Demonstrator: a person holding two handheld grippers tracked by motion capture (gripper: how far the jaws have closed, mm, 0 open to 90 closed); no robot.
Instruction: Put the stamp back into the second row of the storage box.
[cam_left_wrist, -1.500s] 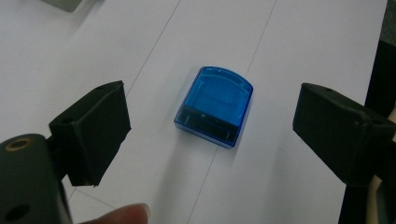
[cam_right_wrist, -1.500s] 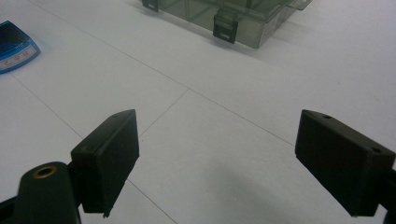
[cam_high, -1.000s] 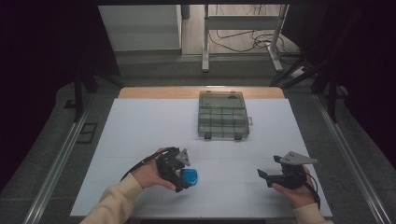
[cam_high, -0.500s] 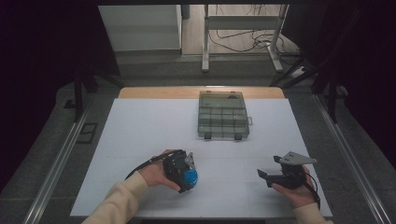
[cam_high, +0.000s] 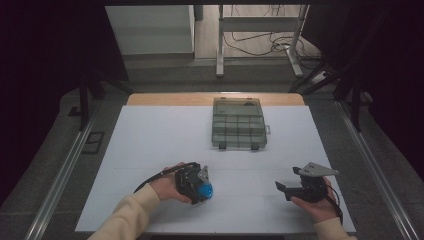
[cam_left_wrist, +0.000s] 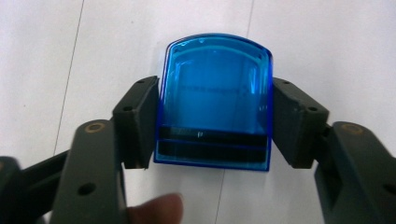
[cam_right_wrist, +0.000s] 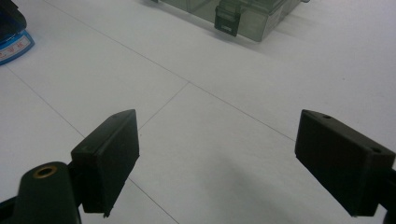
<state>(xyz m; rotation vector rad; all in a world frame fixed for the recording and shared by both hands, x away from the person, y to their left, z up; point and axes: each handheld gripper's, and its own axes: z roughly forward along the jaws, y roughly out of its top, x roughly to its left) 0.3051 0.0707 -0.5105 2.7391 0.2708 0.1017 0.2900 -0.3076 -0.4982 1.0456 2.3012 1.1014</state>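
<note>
Item: a small translucent blue box (cam_left_wrist: 215, 98) with a rounded far end and two dark bands across its near end, lying on the white table (cam_high: 150, 145) at the near left, well apart from the other listed pieces. It is clamped at both flanks by the left gripper (cam_left_wrist: 215, 123), whose jaws have just been closing and are now pressed against the box's sides; a fingertip (cam_left_wrist: 156, 210) is seen at the bottom edge of the left gripper view. In the high view the same gripper (cam_high: 196, 182) is held in the person's left hand (cam_high: 167, 185), a cream sleeve (cam_high: 127, 215) coming in from the bottom, and the blue box is seen at its tip. The right gripper (cam_right_wrist: 217, 154) is held near the table's right front; its jaws are set wide apart, with nothing but bare tabletop between them. A grey transparent compartment case (cam_high: 239, 122), lid latched, is placed at the far centre of the table; its front latch (cam_right_wrist: 227, 19) is seen in the right gripper view.
</note>
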